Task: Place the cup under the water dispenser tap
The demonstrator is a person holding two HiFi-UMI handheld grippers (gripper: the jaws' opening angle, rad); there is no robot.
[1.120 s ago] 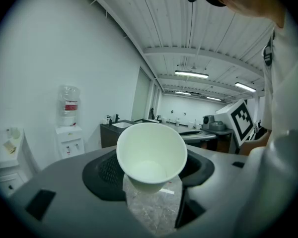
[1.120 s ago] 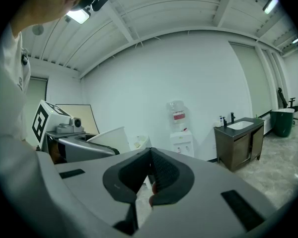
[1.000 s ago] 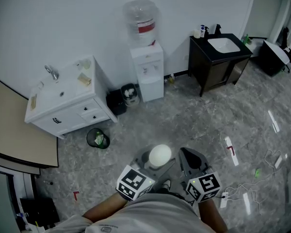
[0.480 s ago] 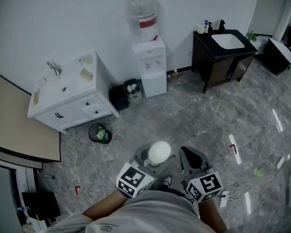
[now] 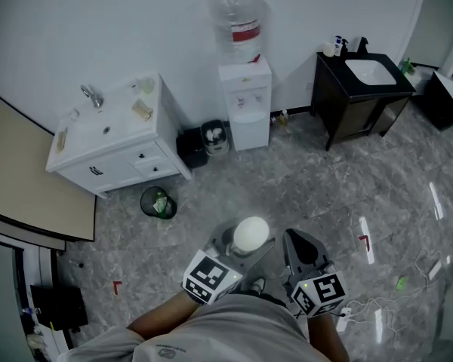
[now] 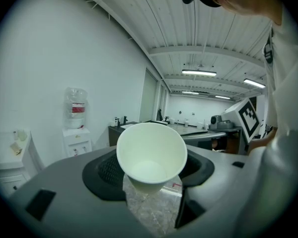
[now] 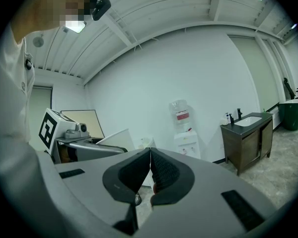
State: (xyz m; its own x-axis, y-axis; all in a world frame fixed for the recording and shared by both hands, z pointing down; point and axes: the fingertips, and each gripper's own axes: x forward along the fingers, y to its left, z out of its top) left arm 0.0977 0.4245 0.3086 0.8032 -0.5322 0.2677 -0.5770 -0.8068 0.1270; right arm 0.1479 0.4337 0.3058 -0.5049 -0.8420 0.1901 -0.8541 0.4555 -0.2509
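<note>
A white paper cup (image 5: 250, 234) (image 6: 151, 155) sits tilted between the jaws of my left gripper (image 5: 241, 241) (image 6: 150, 175), which is shut on it, its open mouth facing the camera in the left gripper view. My right gripper (image 5: 298, 247) (image 7: 150, 175) is shut with nothing between its pads, close beside the left one. The white water dispenser (image 5: 245, 100) (image 6: 75, 128) (image 7: 185, 133), a clear bottle with a red label on top, stands against the far wall across the floor, well ahead of both grippers.
A white sink cabinet (image 5: 113, 138) stands left of the dispenser, a dark sink cabinet (image 5: 362, 96) right of it. Two black bins (image 5: 204, 143) sit between white cabinet and dispenser, and a round bin (image 5: 157, 202) is on the grey floor. Cables (image 5: 385, 292) lie at right.
The head view has shifted: dispenser and cabinets have slid right and slightly up in the frame. Both grippers keep their pose, the cup still held in the left one.
</note>
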